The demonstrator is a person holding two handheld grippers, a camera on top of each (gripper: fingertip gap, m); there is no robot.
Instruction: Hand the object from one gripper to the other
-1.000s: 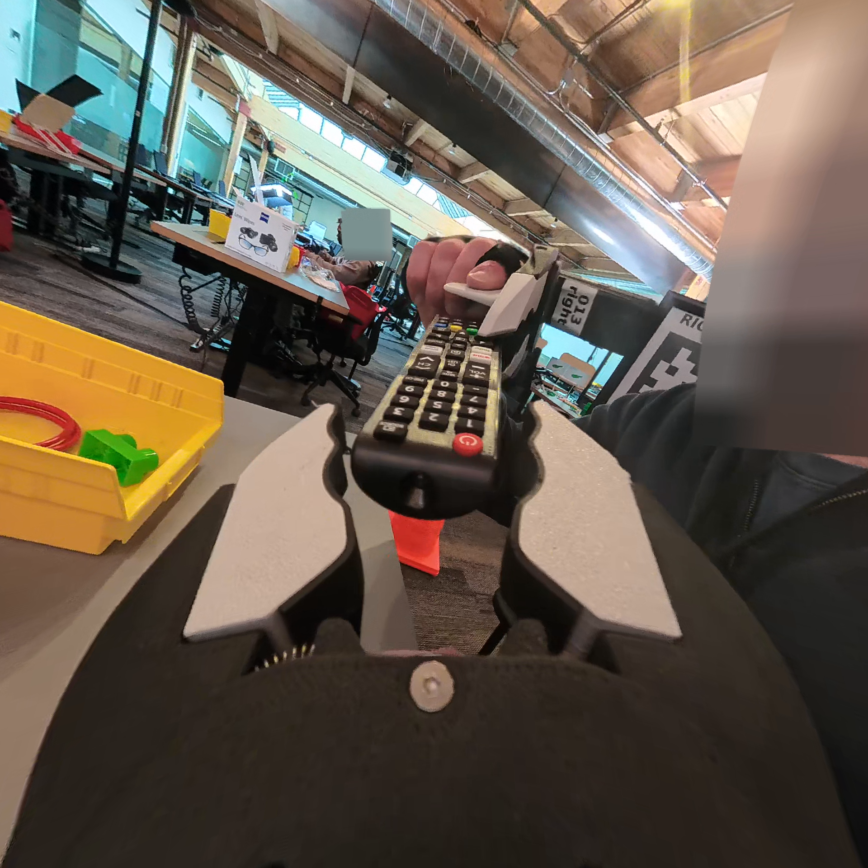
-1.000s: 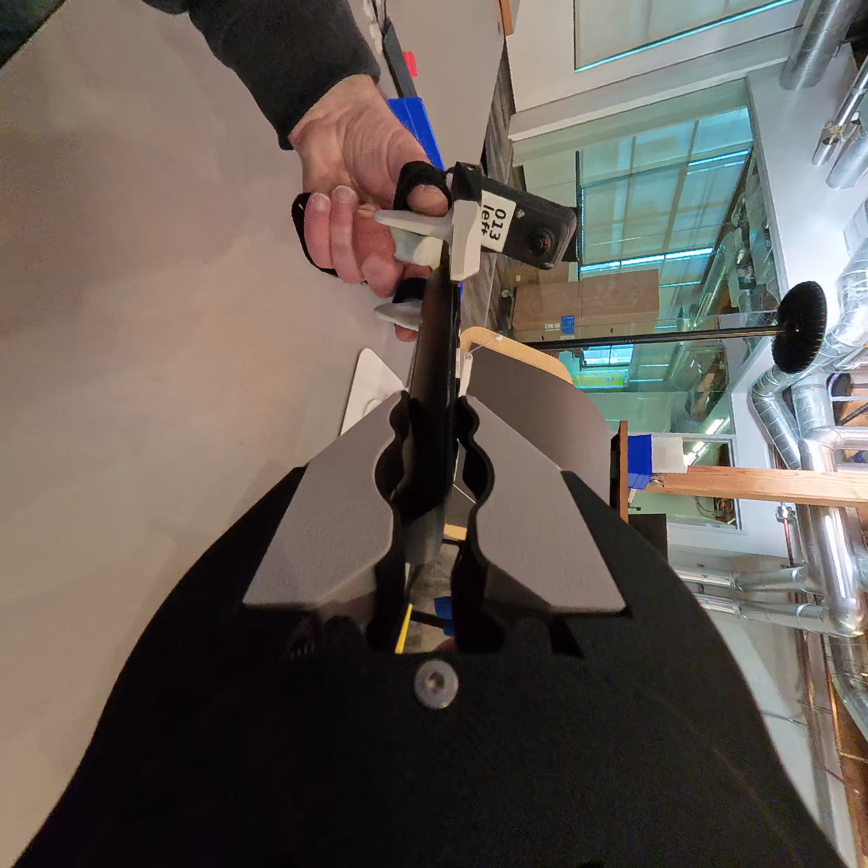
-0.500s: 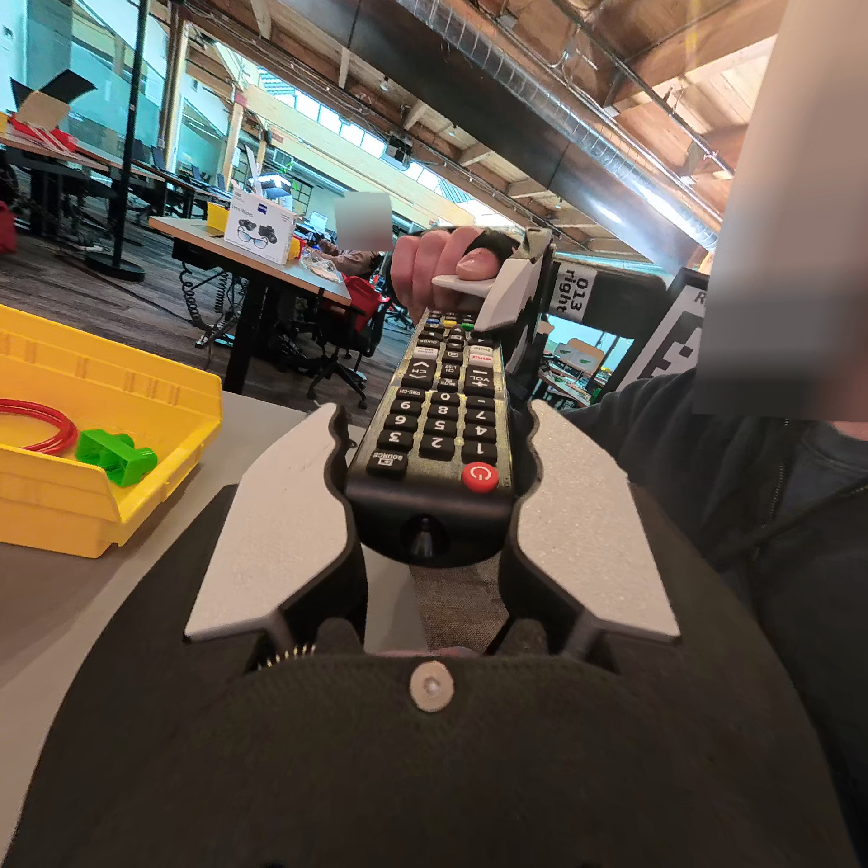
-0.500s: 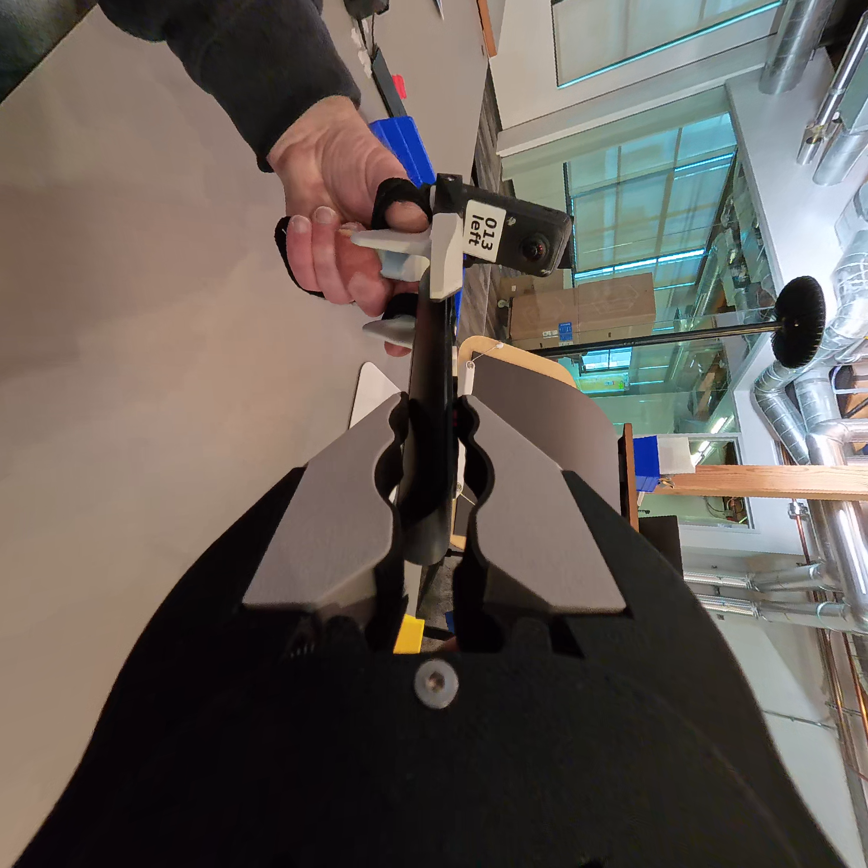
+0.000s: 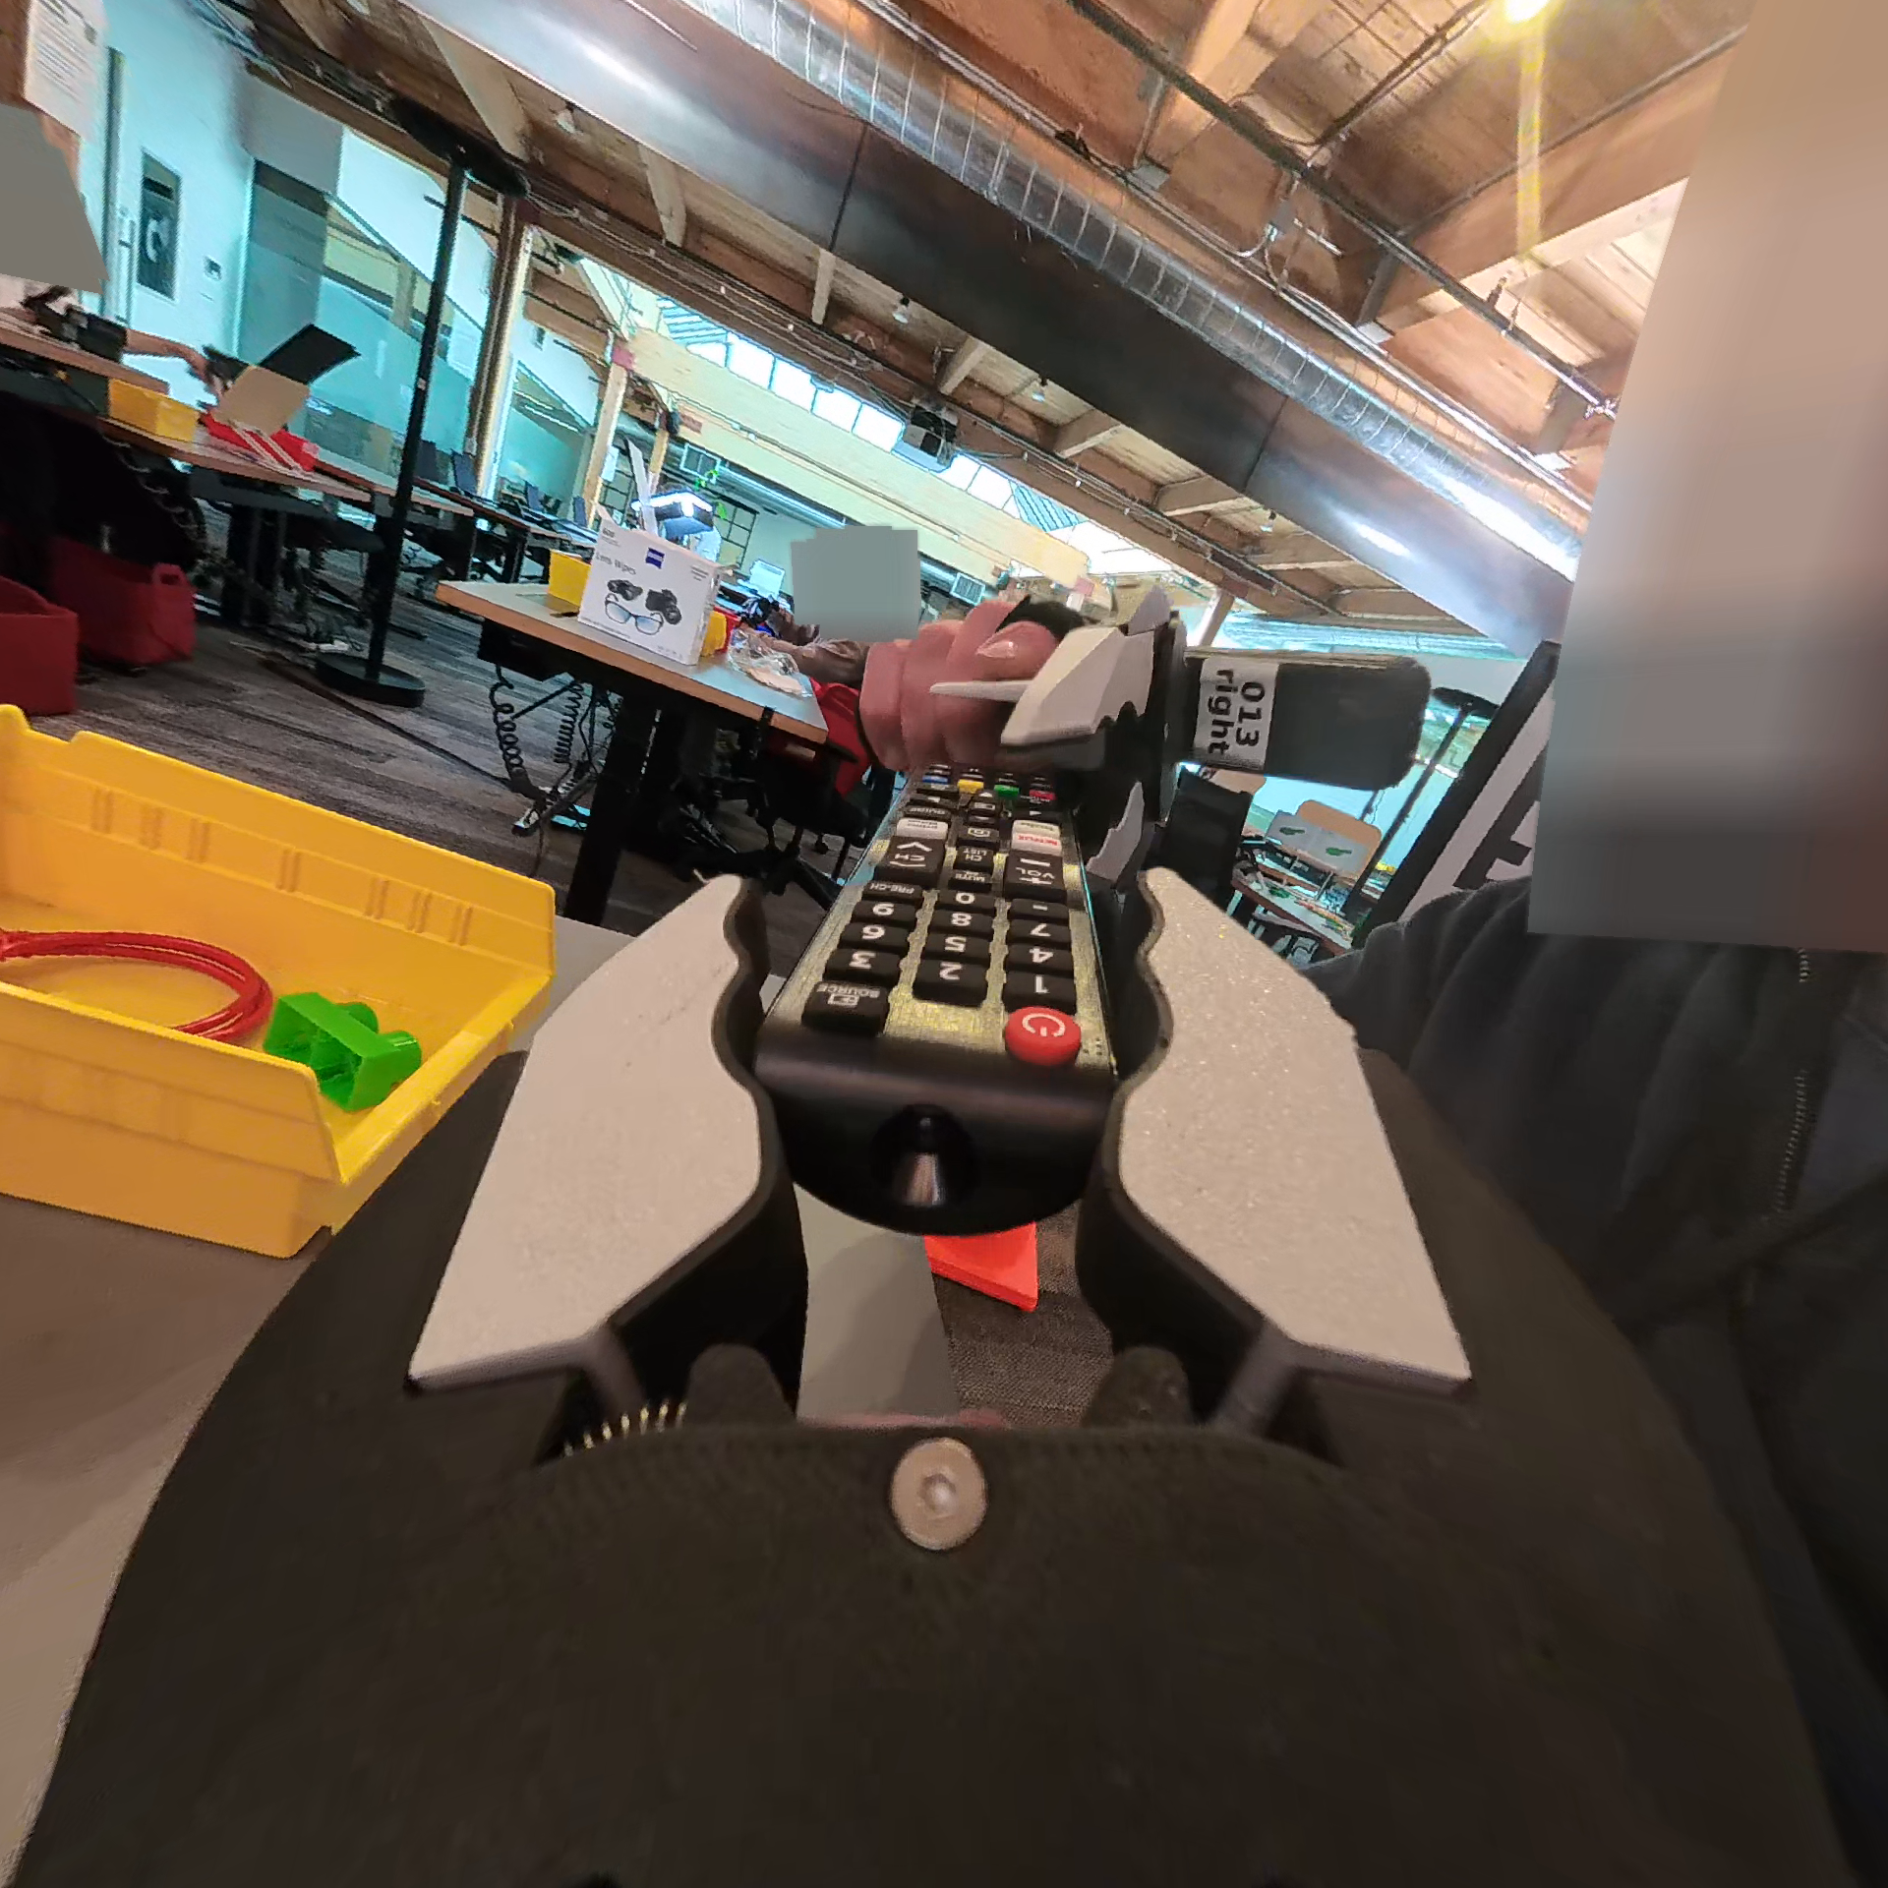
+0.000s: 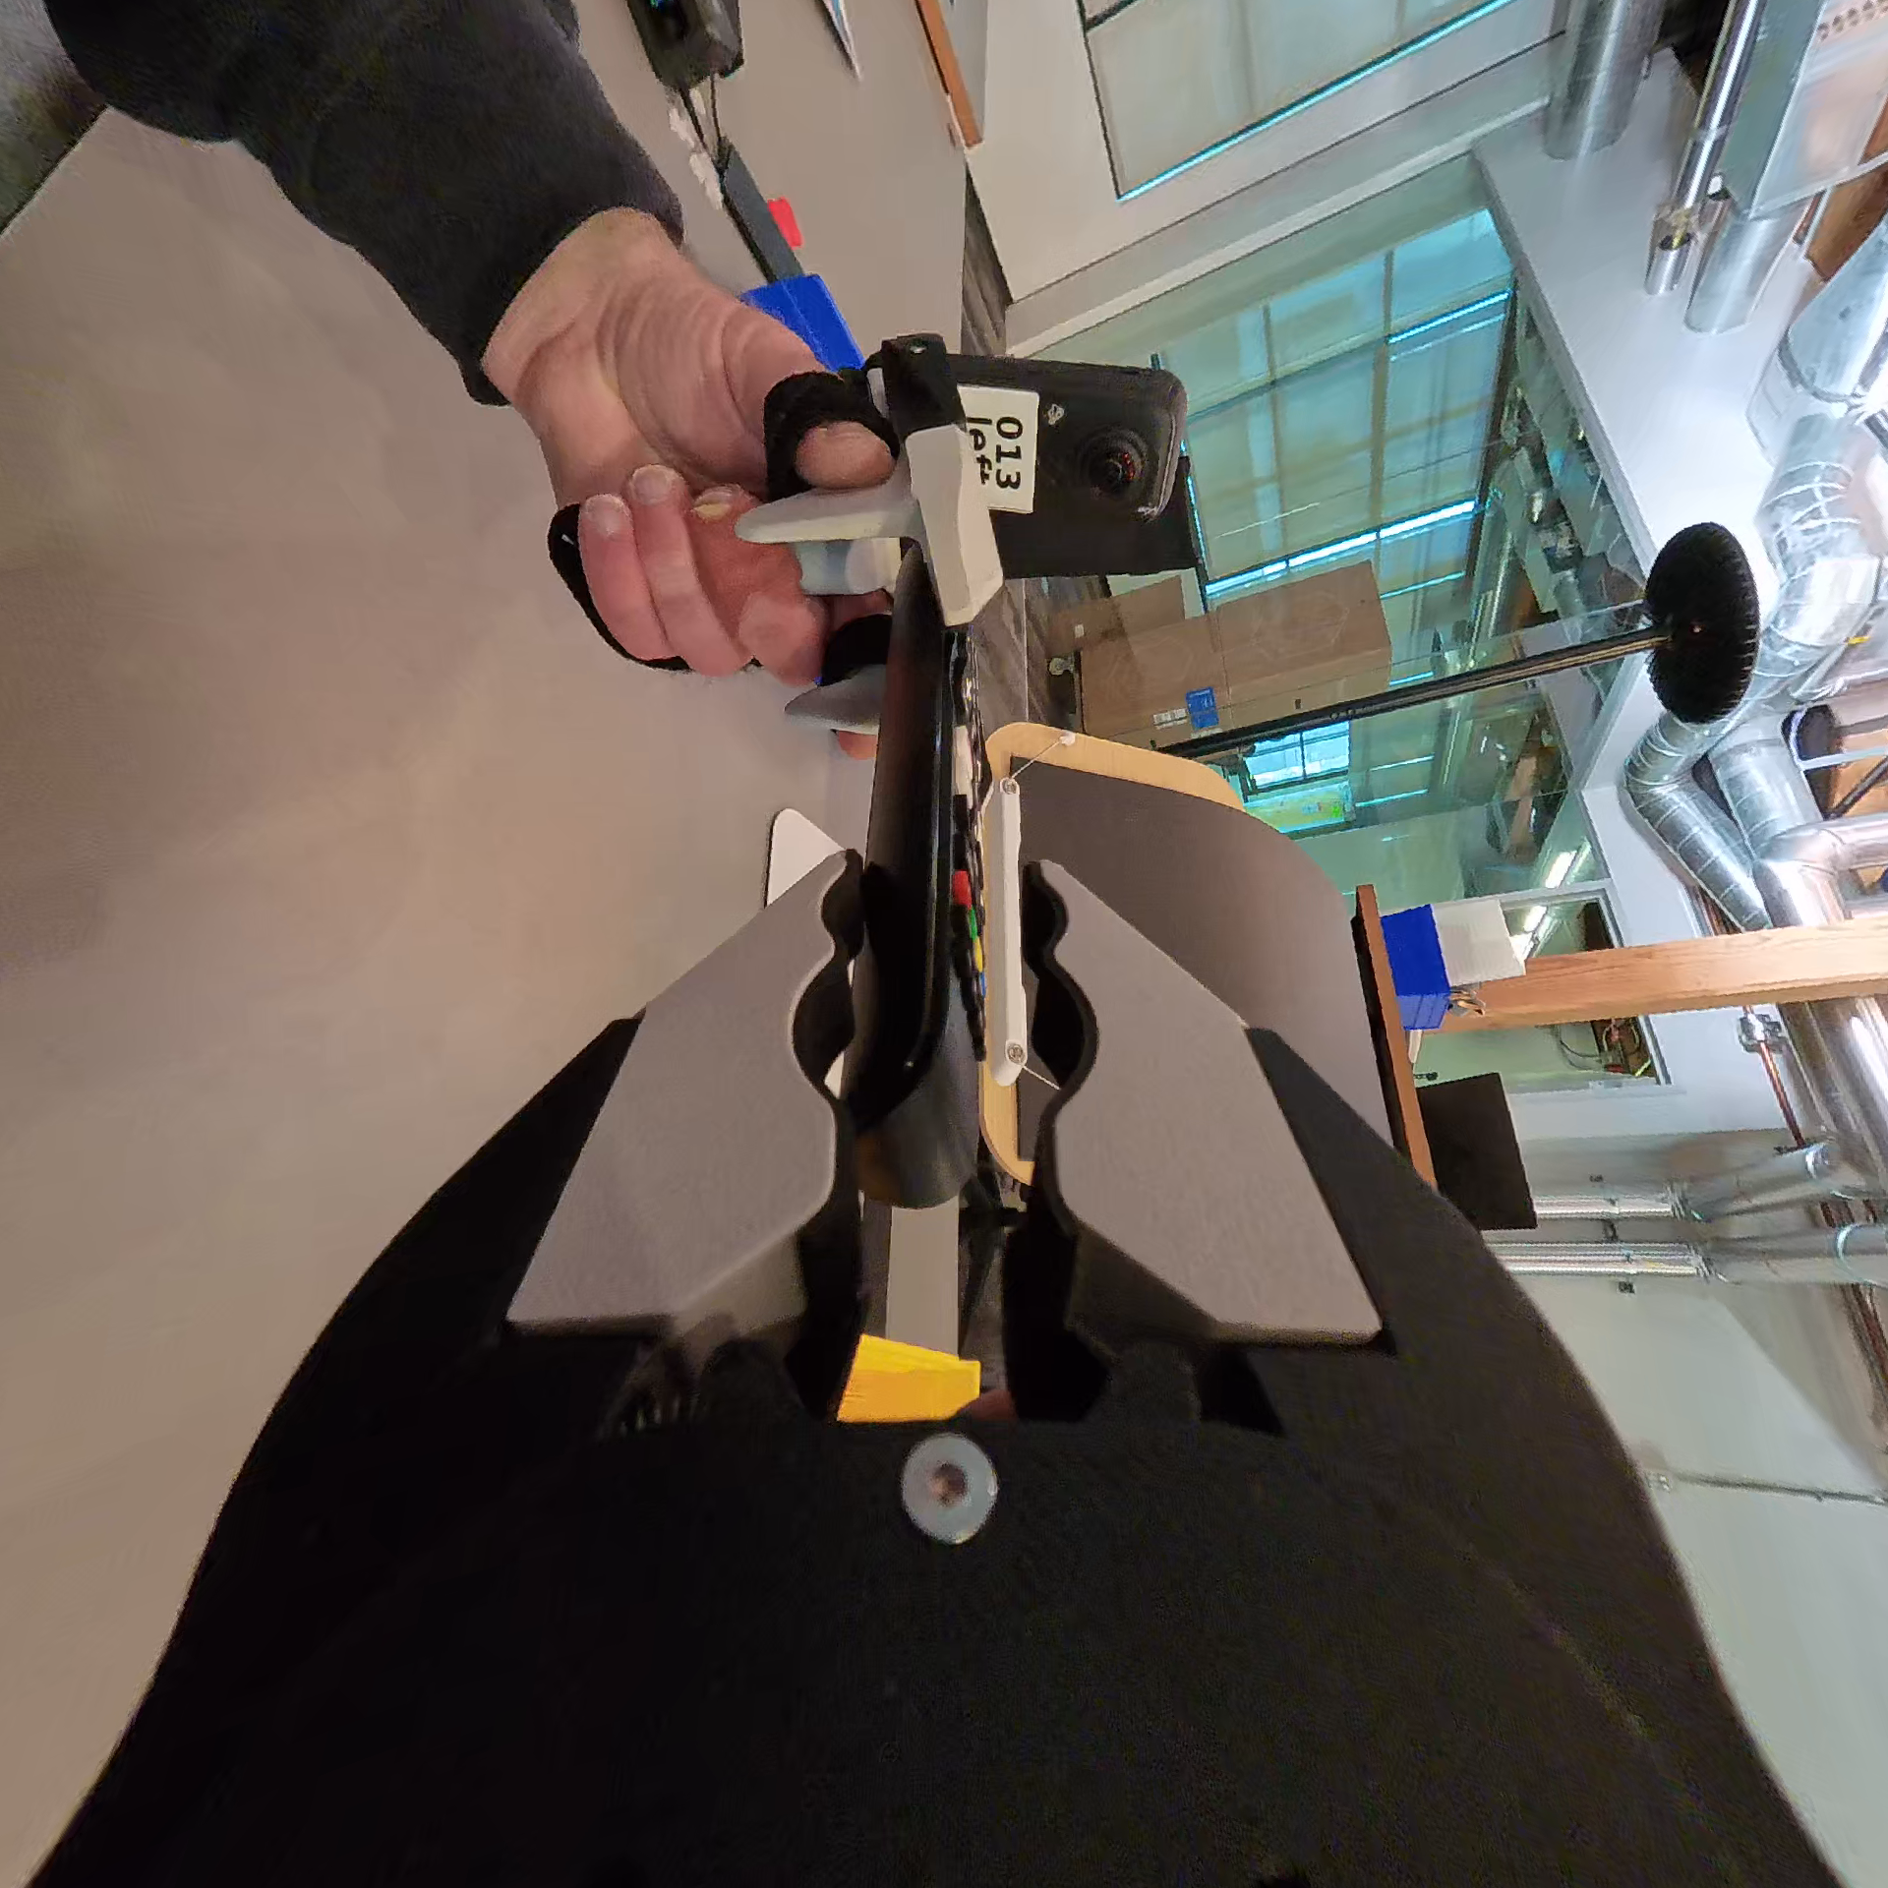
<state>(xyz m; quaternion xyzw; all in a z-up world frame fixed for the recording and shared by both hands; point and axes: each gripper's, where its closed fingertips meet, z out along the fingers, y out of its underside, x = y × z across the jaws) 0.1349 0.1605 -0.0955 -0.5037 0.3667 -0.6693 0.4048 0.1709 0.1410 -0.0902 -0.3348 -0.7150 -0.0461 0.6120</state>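
A black remote [image 5: 950, 960] with a red power button lies lengthwise between the two grippers, above the table. My left gripper [image 5: 940, 889] is shut on its near end, with both grey fingers against its sides. In the right wrist view the remote [image 6: 904, 919] stands edge-on between my right gripper's [image 6: 938, 863] fingers, which are parted with a gap on the button side. The right gripper also shows at the remote's far end in the left wrist view [image 5: 1083, 715]. The left gripper [image 6: 899, 572], held by a hand, shows in the right wrist view.
A yellow bin [image 5: 307, 899] at the left on the grey table [image 5: 123, 1349] holds a red ring [image 5: 153, 971] and a green block [image 5: 342, 1047]. An orange piece [image 5: 986, 1267] lies below the remote. The person's dark jacket [image 5: 1635, 1124] fills the right. A blue block [image 6: 807, 317] lies on the table.
The remote has slid deeper between my left gripper's fingers, which now grip its end. My right gripper's fingers have opened off the remote's other end.
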